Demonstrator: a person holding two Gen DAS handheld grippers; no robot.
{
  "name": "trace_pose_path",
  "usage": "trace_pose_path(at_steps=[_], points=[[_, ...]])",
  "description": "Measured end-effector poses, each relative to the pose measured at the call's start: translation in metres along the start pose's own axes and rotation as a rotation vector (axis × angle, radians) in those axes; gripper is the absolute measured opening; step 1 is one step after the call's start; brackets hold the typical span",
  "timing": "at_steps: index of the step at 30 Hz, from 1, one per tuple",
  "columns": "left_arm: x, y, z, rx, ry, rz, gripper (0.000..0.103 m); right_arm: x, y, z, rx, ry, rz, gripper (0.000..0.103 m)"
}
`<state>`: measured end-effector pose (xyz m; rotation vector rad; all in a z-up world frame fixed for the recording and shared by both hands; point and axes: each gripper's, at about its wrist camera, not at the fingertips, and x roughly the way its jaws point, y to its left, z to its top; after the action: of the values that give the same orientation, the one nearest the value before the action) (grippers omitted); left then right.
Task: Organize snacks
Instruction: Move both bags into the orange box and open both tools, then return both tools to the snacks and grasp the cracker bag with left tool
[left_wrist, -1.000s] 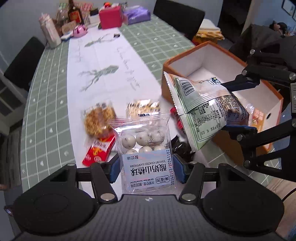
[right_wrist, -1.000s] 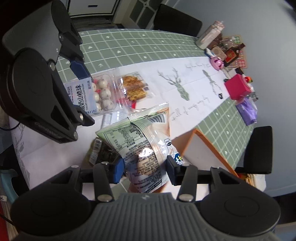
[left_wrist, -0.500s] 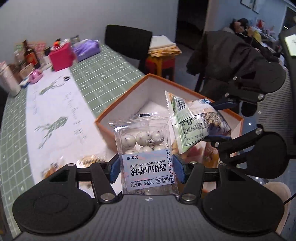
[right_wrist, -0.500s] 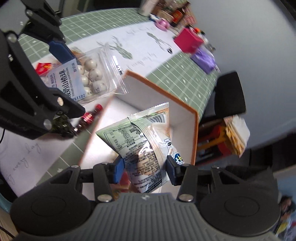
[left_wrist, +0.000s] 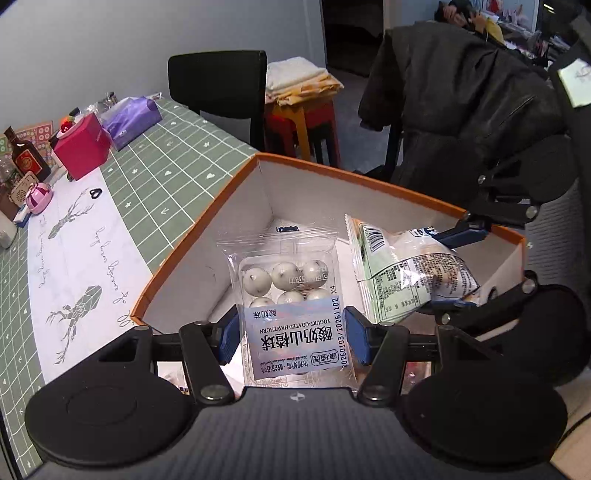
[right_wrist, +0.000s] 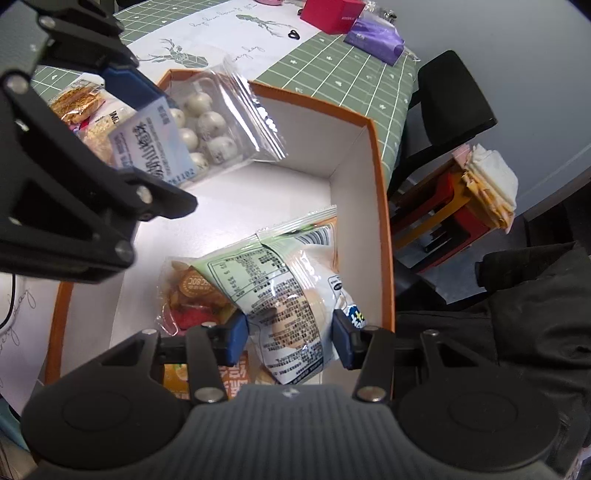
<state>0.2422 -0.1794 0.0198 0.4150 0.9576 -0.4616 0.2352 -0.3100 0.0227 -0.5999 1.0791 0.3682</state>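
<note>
My left gripper is shut on a clear pack of yogurt-coated hawthorn balls and holds it over the orange-rimmed white box. The pack also shows in the right wrist view. My right gripper is shut on a green and white snack bag, held over the box near its right wall. The bag also shows in the left wrist view. An orange snack pack lies on the box floor under it.
Loose snack packs lie on the table left of the box. A red box, purple tissue pack and bottle stand at the table's far end. A black chair and a stool with folded cloth stand beyond.
Both grippers have carried their packs from above the table to over the box. The right bag is now lower inside the box. Both grips are unchanged.
</note>
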Motion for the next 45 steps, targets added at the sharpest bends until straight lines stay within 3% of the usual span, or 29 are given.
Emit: trace_pose_path(at_steps=[14, 20, 22, 27, 36, 45], points=[[0.052, -0.005, -0.002, 0.054, 0.09, 0.046, 0.067, 0.038, -0.004, 0.002, 0.04, 0.053, 0.05, 0.048], [0.058, -0.002, -0.003, 0.033, 0.125, 0.042, 0.073, 0.039, -0.001, 0.001, 0.029, 0.062, 0.046, 0.052], [0.058, -0.001, -0.004, 0.025, 0.137, 0.025, 0.074, 0.036, -0.001, 0.002, 0.029, 0.058, 0.04, 0.058], [0.045, 0.002, -0.002, -0.011, 0.107, 0.016, 0.079, 0.027, 0.001, 0.002, 0.026, 0.039, 0.015, 0.068], [0.009, 0.016, -0.005, -0.042, 0.068, 0.027, 0.08, -0.002, 0.014, 0.001, -0.006, -0.013, -0.024, 0.07], [-0.056, 0.043, -0.021, -0.128, 0.016, 0.038, 0.08, -0.049, 0.043, 0.012, 0.02, -0.153, -0.045, 0.07]])
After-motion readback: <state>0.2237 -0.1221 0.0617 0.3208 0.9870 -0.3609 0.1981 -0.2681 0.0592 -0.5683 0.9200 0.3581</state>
